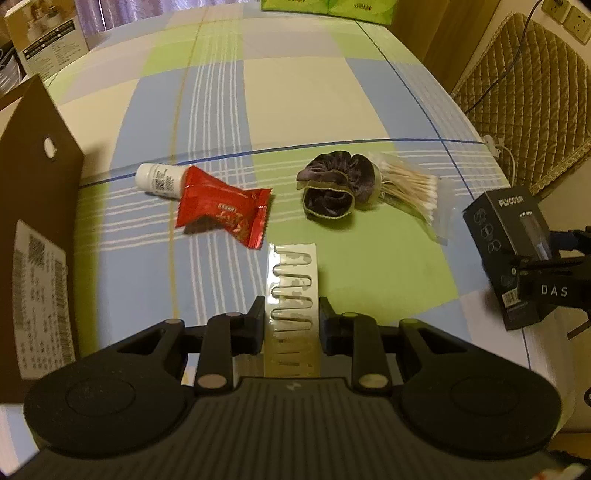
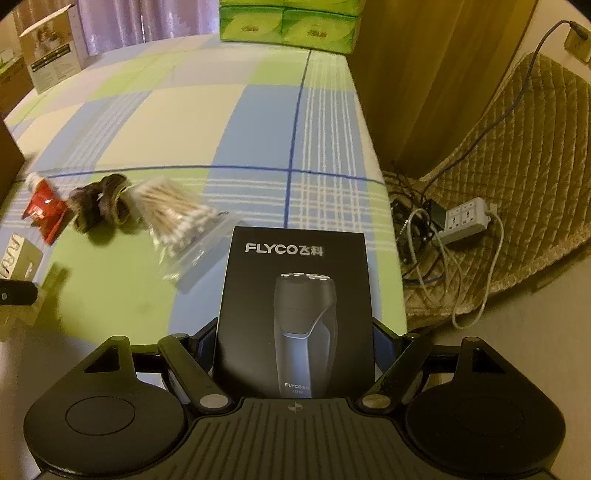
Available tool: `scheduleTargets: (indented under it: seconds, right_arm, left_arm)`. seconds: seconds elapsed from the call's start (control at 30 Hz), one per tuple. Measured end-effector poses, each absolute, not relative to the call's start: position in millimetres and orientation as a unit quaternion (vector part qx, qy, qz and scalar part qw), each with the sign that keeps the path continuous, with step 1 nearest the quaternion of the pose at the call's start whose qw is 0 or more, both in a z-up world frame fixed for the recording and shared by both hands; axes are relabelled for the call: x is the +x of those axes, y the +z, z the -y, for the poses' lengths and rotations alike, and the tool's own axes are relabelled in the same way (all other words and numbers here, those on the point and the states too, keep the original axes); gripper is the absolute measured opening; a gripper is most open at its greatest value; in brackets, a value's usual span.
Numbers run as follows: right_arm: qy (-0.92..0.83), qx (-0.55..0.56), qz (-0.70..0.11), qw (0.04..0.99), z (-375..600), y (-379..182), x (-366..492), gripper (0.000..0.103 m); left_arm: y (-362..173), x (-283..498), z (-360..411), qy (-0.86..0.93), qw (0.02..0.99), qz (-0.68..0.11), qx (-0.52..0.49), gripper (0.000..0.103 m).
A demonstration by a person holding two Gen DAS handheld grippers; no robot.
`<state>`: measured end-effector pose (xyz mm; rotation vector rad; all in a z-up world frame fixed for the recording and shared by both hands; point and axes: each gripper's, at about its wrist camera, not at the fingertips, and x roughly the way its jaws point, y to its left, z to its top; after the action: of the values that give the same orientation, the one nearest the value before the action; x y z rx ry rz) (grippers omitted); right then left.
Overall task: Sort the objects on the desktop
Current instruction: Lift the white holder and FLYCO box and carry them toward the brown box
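Observation:
My left gripper is shut on a pale blister strip, held above the checked tablecloth. Beyond it lie a red snack packet, a small white bottle, a dark velvet scrunchie and a bag of cotton swabs. My right gripper is shut on a black FLYCO shaver box, held upright near the table's right edge. That box and gripper also show at the right of the left wrist view. The scrunchie, swabs and red packet lie left of the box.
A brown cardboard box stands at the left edge. Green tissue packs sit at the table's far end, and a printed carton at far left. Off the right edge lie a quilted cushion, a power strip and cables.

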<state>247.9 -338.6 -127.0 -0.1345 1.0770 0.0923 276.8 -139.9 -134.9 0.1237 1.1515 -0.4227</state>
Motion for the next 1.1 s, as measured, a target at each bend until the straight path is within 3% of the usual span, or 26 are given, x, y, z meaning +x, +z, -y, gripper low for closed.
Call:
scheduleTargets:
  seconds: [0.6, 1.1]
  right_arm:
    - [0.14, -0.033, -0.456, 0.878, 283.5, -63.6, 207.5, 0.076]
    - [0.261, -0.04, -0.409, 0.874, 181.6, -22.1, 187.0, 0.076]
  left_arm:
    - [-79.2, 237.4, 101.0, -0.198, 0.853, -0.482, 0.015, 0.023]
    - [-26.7, 213.9, 12.2, -0.148, 0.891, -0.428, -0.033, 0.023]
